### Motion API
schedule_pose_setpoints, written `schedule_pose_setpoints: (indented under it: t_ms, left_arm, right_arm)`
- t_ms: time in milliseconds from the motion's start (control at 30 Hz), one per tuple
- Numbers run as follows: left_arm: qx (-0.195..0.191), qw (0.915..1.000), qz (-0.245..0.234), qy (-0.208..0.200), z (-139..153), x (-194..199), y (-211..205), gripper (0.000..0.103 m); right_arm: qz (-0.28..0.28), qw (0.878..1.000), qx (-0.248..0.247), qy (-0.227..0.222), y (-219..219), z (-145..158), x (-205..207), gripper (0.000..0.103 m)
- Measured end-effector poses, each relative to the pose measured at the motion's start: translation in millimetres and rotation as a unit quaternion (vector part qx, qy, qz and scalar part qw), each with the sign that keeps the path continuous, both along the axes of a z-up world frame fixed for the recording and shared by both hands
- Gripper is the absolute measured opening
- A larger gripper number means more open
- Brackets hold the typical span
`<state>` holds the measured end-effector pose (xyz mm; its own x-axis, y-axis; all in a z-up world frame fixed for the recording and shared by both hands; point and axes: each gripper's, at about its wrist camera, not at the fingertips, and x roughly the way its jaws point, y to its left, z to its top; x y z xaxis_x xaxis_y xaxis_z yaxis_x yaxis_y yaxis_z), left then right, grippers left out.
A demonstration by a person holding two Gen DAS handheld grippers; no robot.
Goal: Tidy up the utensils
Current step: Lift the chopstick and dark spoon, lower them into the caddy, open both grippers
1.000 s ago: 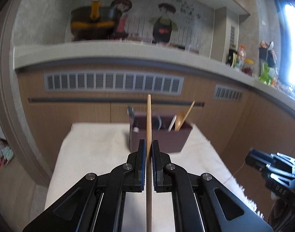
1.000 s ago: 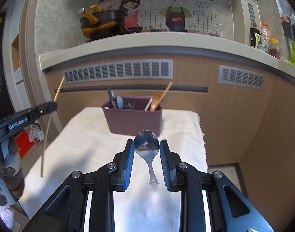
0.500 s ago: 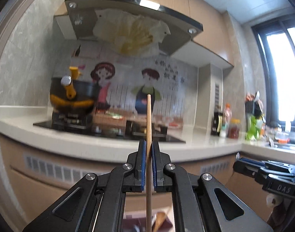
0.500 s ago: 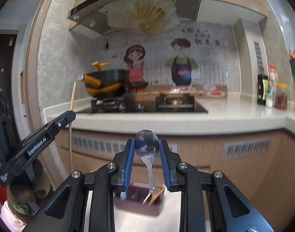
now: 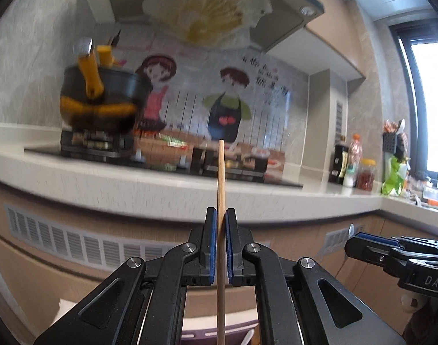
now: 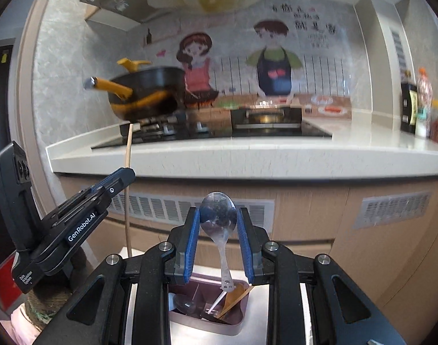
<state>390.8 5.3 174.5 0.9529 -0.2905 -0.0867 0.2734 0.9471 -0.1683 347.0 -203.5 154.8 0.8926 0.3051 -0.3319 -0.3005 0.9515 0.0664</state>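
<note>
My left gripper (image 5: pixel 219 218) is shut on a wooden chopstick (image 5: pixel 220 189) that stands upright. It also shows in the right wrist view (image 6: pixel 124 176) at the left, with the chopstick (image 6: pixel 128 155) in it. My right gripper (image 6: pixel 219 218) is shut on a metal spoon (image 6: pixel 219 215), bowl up and handle hanging down. Below it the purple utensil box (image 6: pixel 210 325) holds several utensils, among them a wooden spoon (image 6: pixel 233 299). The box's rim (image 5: pixel 201 333) shows at the bottom of the left wrist view. The right gripper (image 5: pixel 371 247) shows at the right there.
A kitchen counter (image 6: pixel 247 155) with a stove and a black and yellow pot (image 6: pixel 144 95) runs across behind. Bottles and jars (image 5: pixel 353 166) stand on the counter at the right. A white cloth (image 6: pixel 264 316) covers the table under the box.
Both grippers have risen since the earliest frames and now hover close above the box. The view has dipped slightly in the last half second. Both still hold their utensils.
</note>
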Motion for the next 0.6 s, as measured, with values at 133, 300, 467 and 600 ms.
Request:
schedule_pose_setpoints:
  t_ms: [133, 300, 467, 600]
  left_arm:
    - [0.002, 0.9997, 0.004, 0.025, -28.9, 20.9, -0.7, 0.006]
    - [0.004, 0.9981, 0.0, 0.061, -61.9, 39.7, -2.2, 0.006]
    - [0.006, 0.9955, -0.007, 0.094, -89.4, 46.8, -1.2, 0.006]
    - [0.014, 0.9921, -0.011, 0.124, -110.3, 48.5, -1.8, 0.006]
  right_arm:
    - [0.002, 1.0, -0.009, 0.02, 6.4, -24.7, 16.7, 0.025]
    - [0.004, 0.999, -0.018, 0.048, 13.3, -54.0, 35.9, 0.025]
    - [0.012, 0.996, -0.019, 0.083, 19.0, -81.2, 51.2, 0.025]
    - [0.016, 0.993, -0.021, 0.113, 25.8, -103.5, 61.1, 0.024]
